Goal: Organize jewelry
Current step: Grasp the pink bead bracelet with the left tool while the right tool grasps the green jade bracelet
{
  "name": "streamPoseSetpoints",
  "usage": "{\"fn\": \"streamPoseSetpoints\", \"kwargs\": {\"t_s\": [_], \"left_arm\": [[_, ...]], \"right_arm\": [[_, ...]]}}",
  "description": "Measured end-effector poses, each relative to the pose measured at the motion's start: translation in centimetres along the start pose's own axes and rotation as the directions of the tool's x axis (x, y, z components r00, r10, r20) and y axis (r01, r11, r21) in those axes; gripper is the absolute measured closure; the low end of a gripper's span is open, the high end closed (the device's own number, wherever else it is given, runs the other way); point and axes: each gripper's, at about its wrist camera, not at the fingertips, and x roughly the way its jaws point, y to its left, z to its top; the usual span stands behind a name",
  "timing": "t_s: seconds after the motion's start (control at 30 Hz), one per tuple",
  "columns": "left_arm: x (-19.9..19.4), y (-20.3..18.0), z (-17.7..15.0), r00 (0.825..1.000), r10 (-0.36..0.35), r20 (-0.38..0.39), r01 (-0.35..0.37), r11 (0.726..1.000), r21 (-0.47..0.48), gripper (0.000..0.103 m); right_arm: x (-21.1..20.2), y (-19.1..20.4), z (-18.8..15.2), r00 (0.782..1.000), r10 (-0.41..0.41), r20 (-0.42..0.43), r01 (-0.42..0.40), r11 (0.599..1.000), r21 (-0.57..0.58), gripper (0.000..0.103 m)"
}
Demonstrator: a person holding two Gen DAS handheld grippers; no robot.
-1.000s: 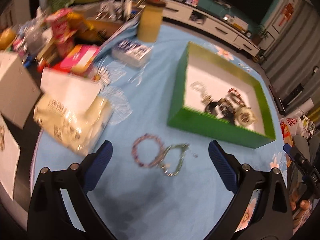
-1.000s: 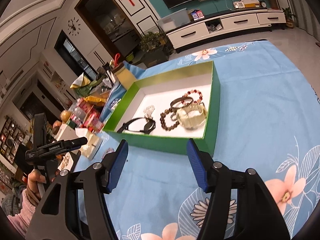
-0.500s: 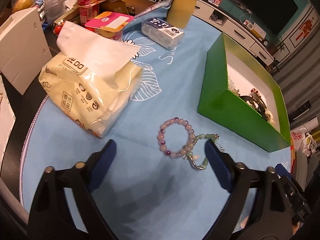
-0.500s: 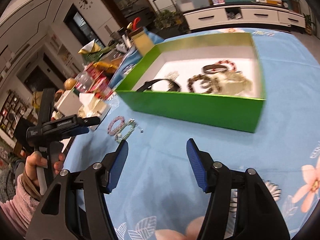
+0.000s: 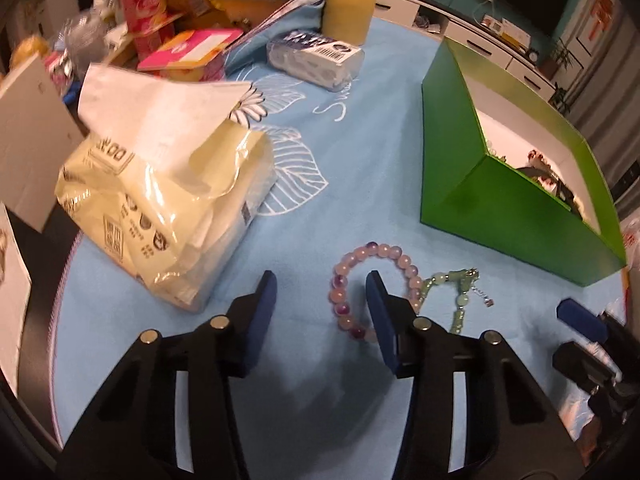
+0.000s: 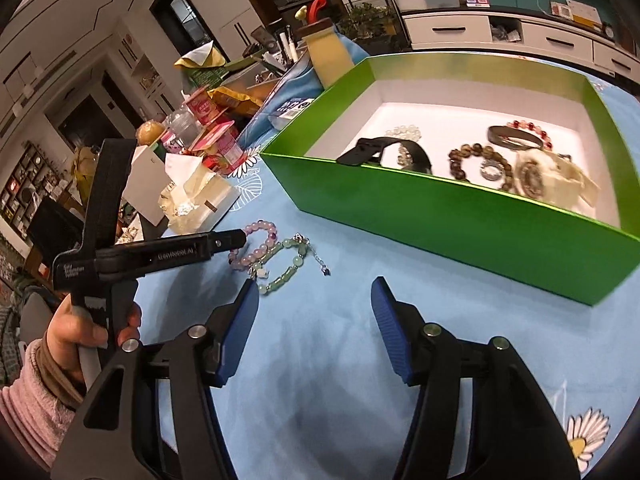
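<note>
Left tool [image 5: 320, 284], jaws just narrowed yet pinching nothing, straddles the near arc of the pink bead bracelet [image 5: 352, 280]; right tool [image 6: 312, 312], open, lies farther off.

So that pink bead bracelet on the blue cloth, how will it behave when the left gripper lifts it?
The pink bead bracelet is separate round beads, so it will probably sag into a limp loop. The smooth beads may slip on the left gripper. It overlaps the green bracelet, so that may drag along.
</note>
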Motion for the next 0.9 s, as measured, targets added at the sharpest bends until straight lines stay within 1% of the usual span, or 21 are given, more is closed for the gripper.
{"fn": "streamPoseSetpoints", "kwargs": {"t_s": [0.1, 0.2, 0.23, 0.27, 0.3, 0.33, 0.37, 0.4, 0.47, 0.53, 0.63, 0.67, 0.77, 0.83, 0.9], "left_arm": [[0.1, -0.6, -0.2, 1.0, 0.017, 0.024, -0.018, 0.999, 0.048, 0.057], [0.1, -1.2, -0.5, 0.999, 0.011, 0.047, -0.015, 0.996, 0.09, 0.058], [0.1, -1.3, -0.6, 0.999, 0.009, 0.053, -0.015, 0.995, 0.1, 0.06], [0.1, -1.4, -0.7, 0.998, 0.007, 0.059, -0.013, 0.994, 0.108, 0.065], [0.0, -1.4, -0.8, 0.998, -0.004, 0.064, -0.003, 0.993, 0.115, 0.066], [0.0, -1.4, -0.8, 0.998, -0.011, 0.066, 0.003, 0.993, 0.118, 0.07], [-0.1, -1.3, -0.8, 0.998, -0.021, 0.067, 0.013, 0.992, 0.122, 0.076], [-0.1, -1.2, -0.9, 0.997, -0.029, 0.066, 0.02, 0.992, 0.125, 0.079], [-0.2, -1.0, -0.9, 0.997, -0.044, 0.066, 0.035, 0.991, 0.128, 0.088], [-0.2, -0.8, -1.0, 0.996, -0.054, 0.066, 0.044, 0.99, 0.134, 0.094], [-0.4, -0.5, -1.3, 0.995, -0.074, 0.074, 0.064, 0.991, 0.12, 0.094], [-0.4, -0.4, -1.4, 0.994, -0.081, 0.078, 0.072, 0.991, 0.111, 0.096], [-0.6, -0.1, -1.6, 0.991, -0.11, 0.075, 0.103, 0.99, 0.094, 0.096], [-0.6, 0.0, -1.7, 0.99, -0.116, 0.076, 0.109, 0.99, 0.088, 0.096], [-0.7, 0.0, -1.8, 0.99, -0.117, 0.077, 0.11, 0.99, 0.085, 0.096]], "right_arm": [[1.1, 0.4, 0.4, 1.0, -0.011, -0.009, 0.01, 1.0, -0.029, 0.049], [2.3, 0.9, 0.8, 0.999, -0.024, -0.022, 0.023, 0.998, -0.059, 0.051], [2.8, 1.1, 0.9, 0.999, -0.03, -0.026, 0.028, 0.997, -0.071, 0.051], [3.1, 1.3, 0.9, 0.999, -0.035, -0.029, 0.032, 0.996, -0.081, 0.051], [3.5, 1.5, 1.0, 0.999, -0.04, -0.032, 0.037, 0.995, -0.092, 0.052], [4.0, 1.7, 1.1, 0.998, -0.047, -0.037, 0.043, 0.993, -0.107, 0.052], [4.3, 1.8, 1.2, 0.998, -0.05, -0.04, 0.045, 0.992, -0.117, 0.052], [4.7, 2.0, 1.3, 0.997, -0.056, -0.044, 0.05, 0.99, -0.129, 0.053], [5.4, 2.1, 1.6, 0.997, -0.065, -0.052, 0.057, 0.987, -0.15, 0.054], [6.1, 2.4, 1.9, 0.996, -0.077, -0.056, 0.066, 0.982, -0.176, 0.056], [7.1, 2.6, 2.3, 0.994, -0.09, -0.06, 0.077, 0.977, -0.198, 0.056], [7.3, 2.7, 2.4, 0.994, -0.095, -0.062, 0.081, 0.976, -0.202, 0.057], [7.9, 2.8, 2.6, 0.992, -0.109, -0.06, 0.094, 0.971, -0.222, 0.064], [8.1, 3.2, 2.6, 0.992, -0.112, -0.061, 0.094, 0.966, -0.24, 0.071], [8.3, 3.6, 2.5, 0.991, -0.124, -0.058, 0.104, 0.957, -0.272, 0.085]]}}
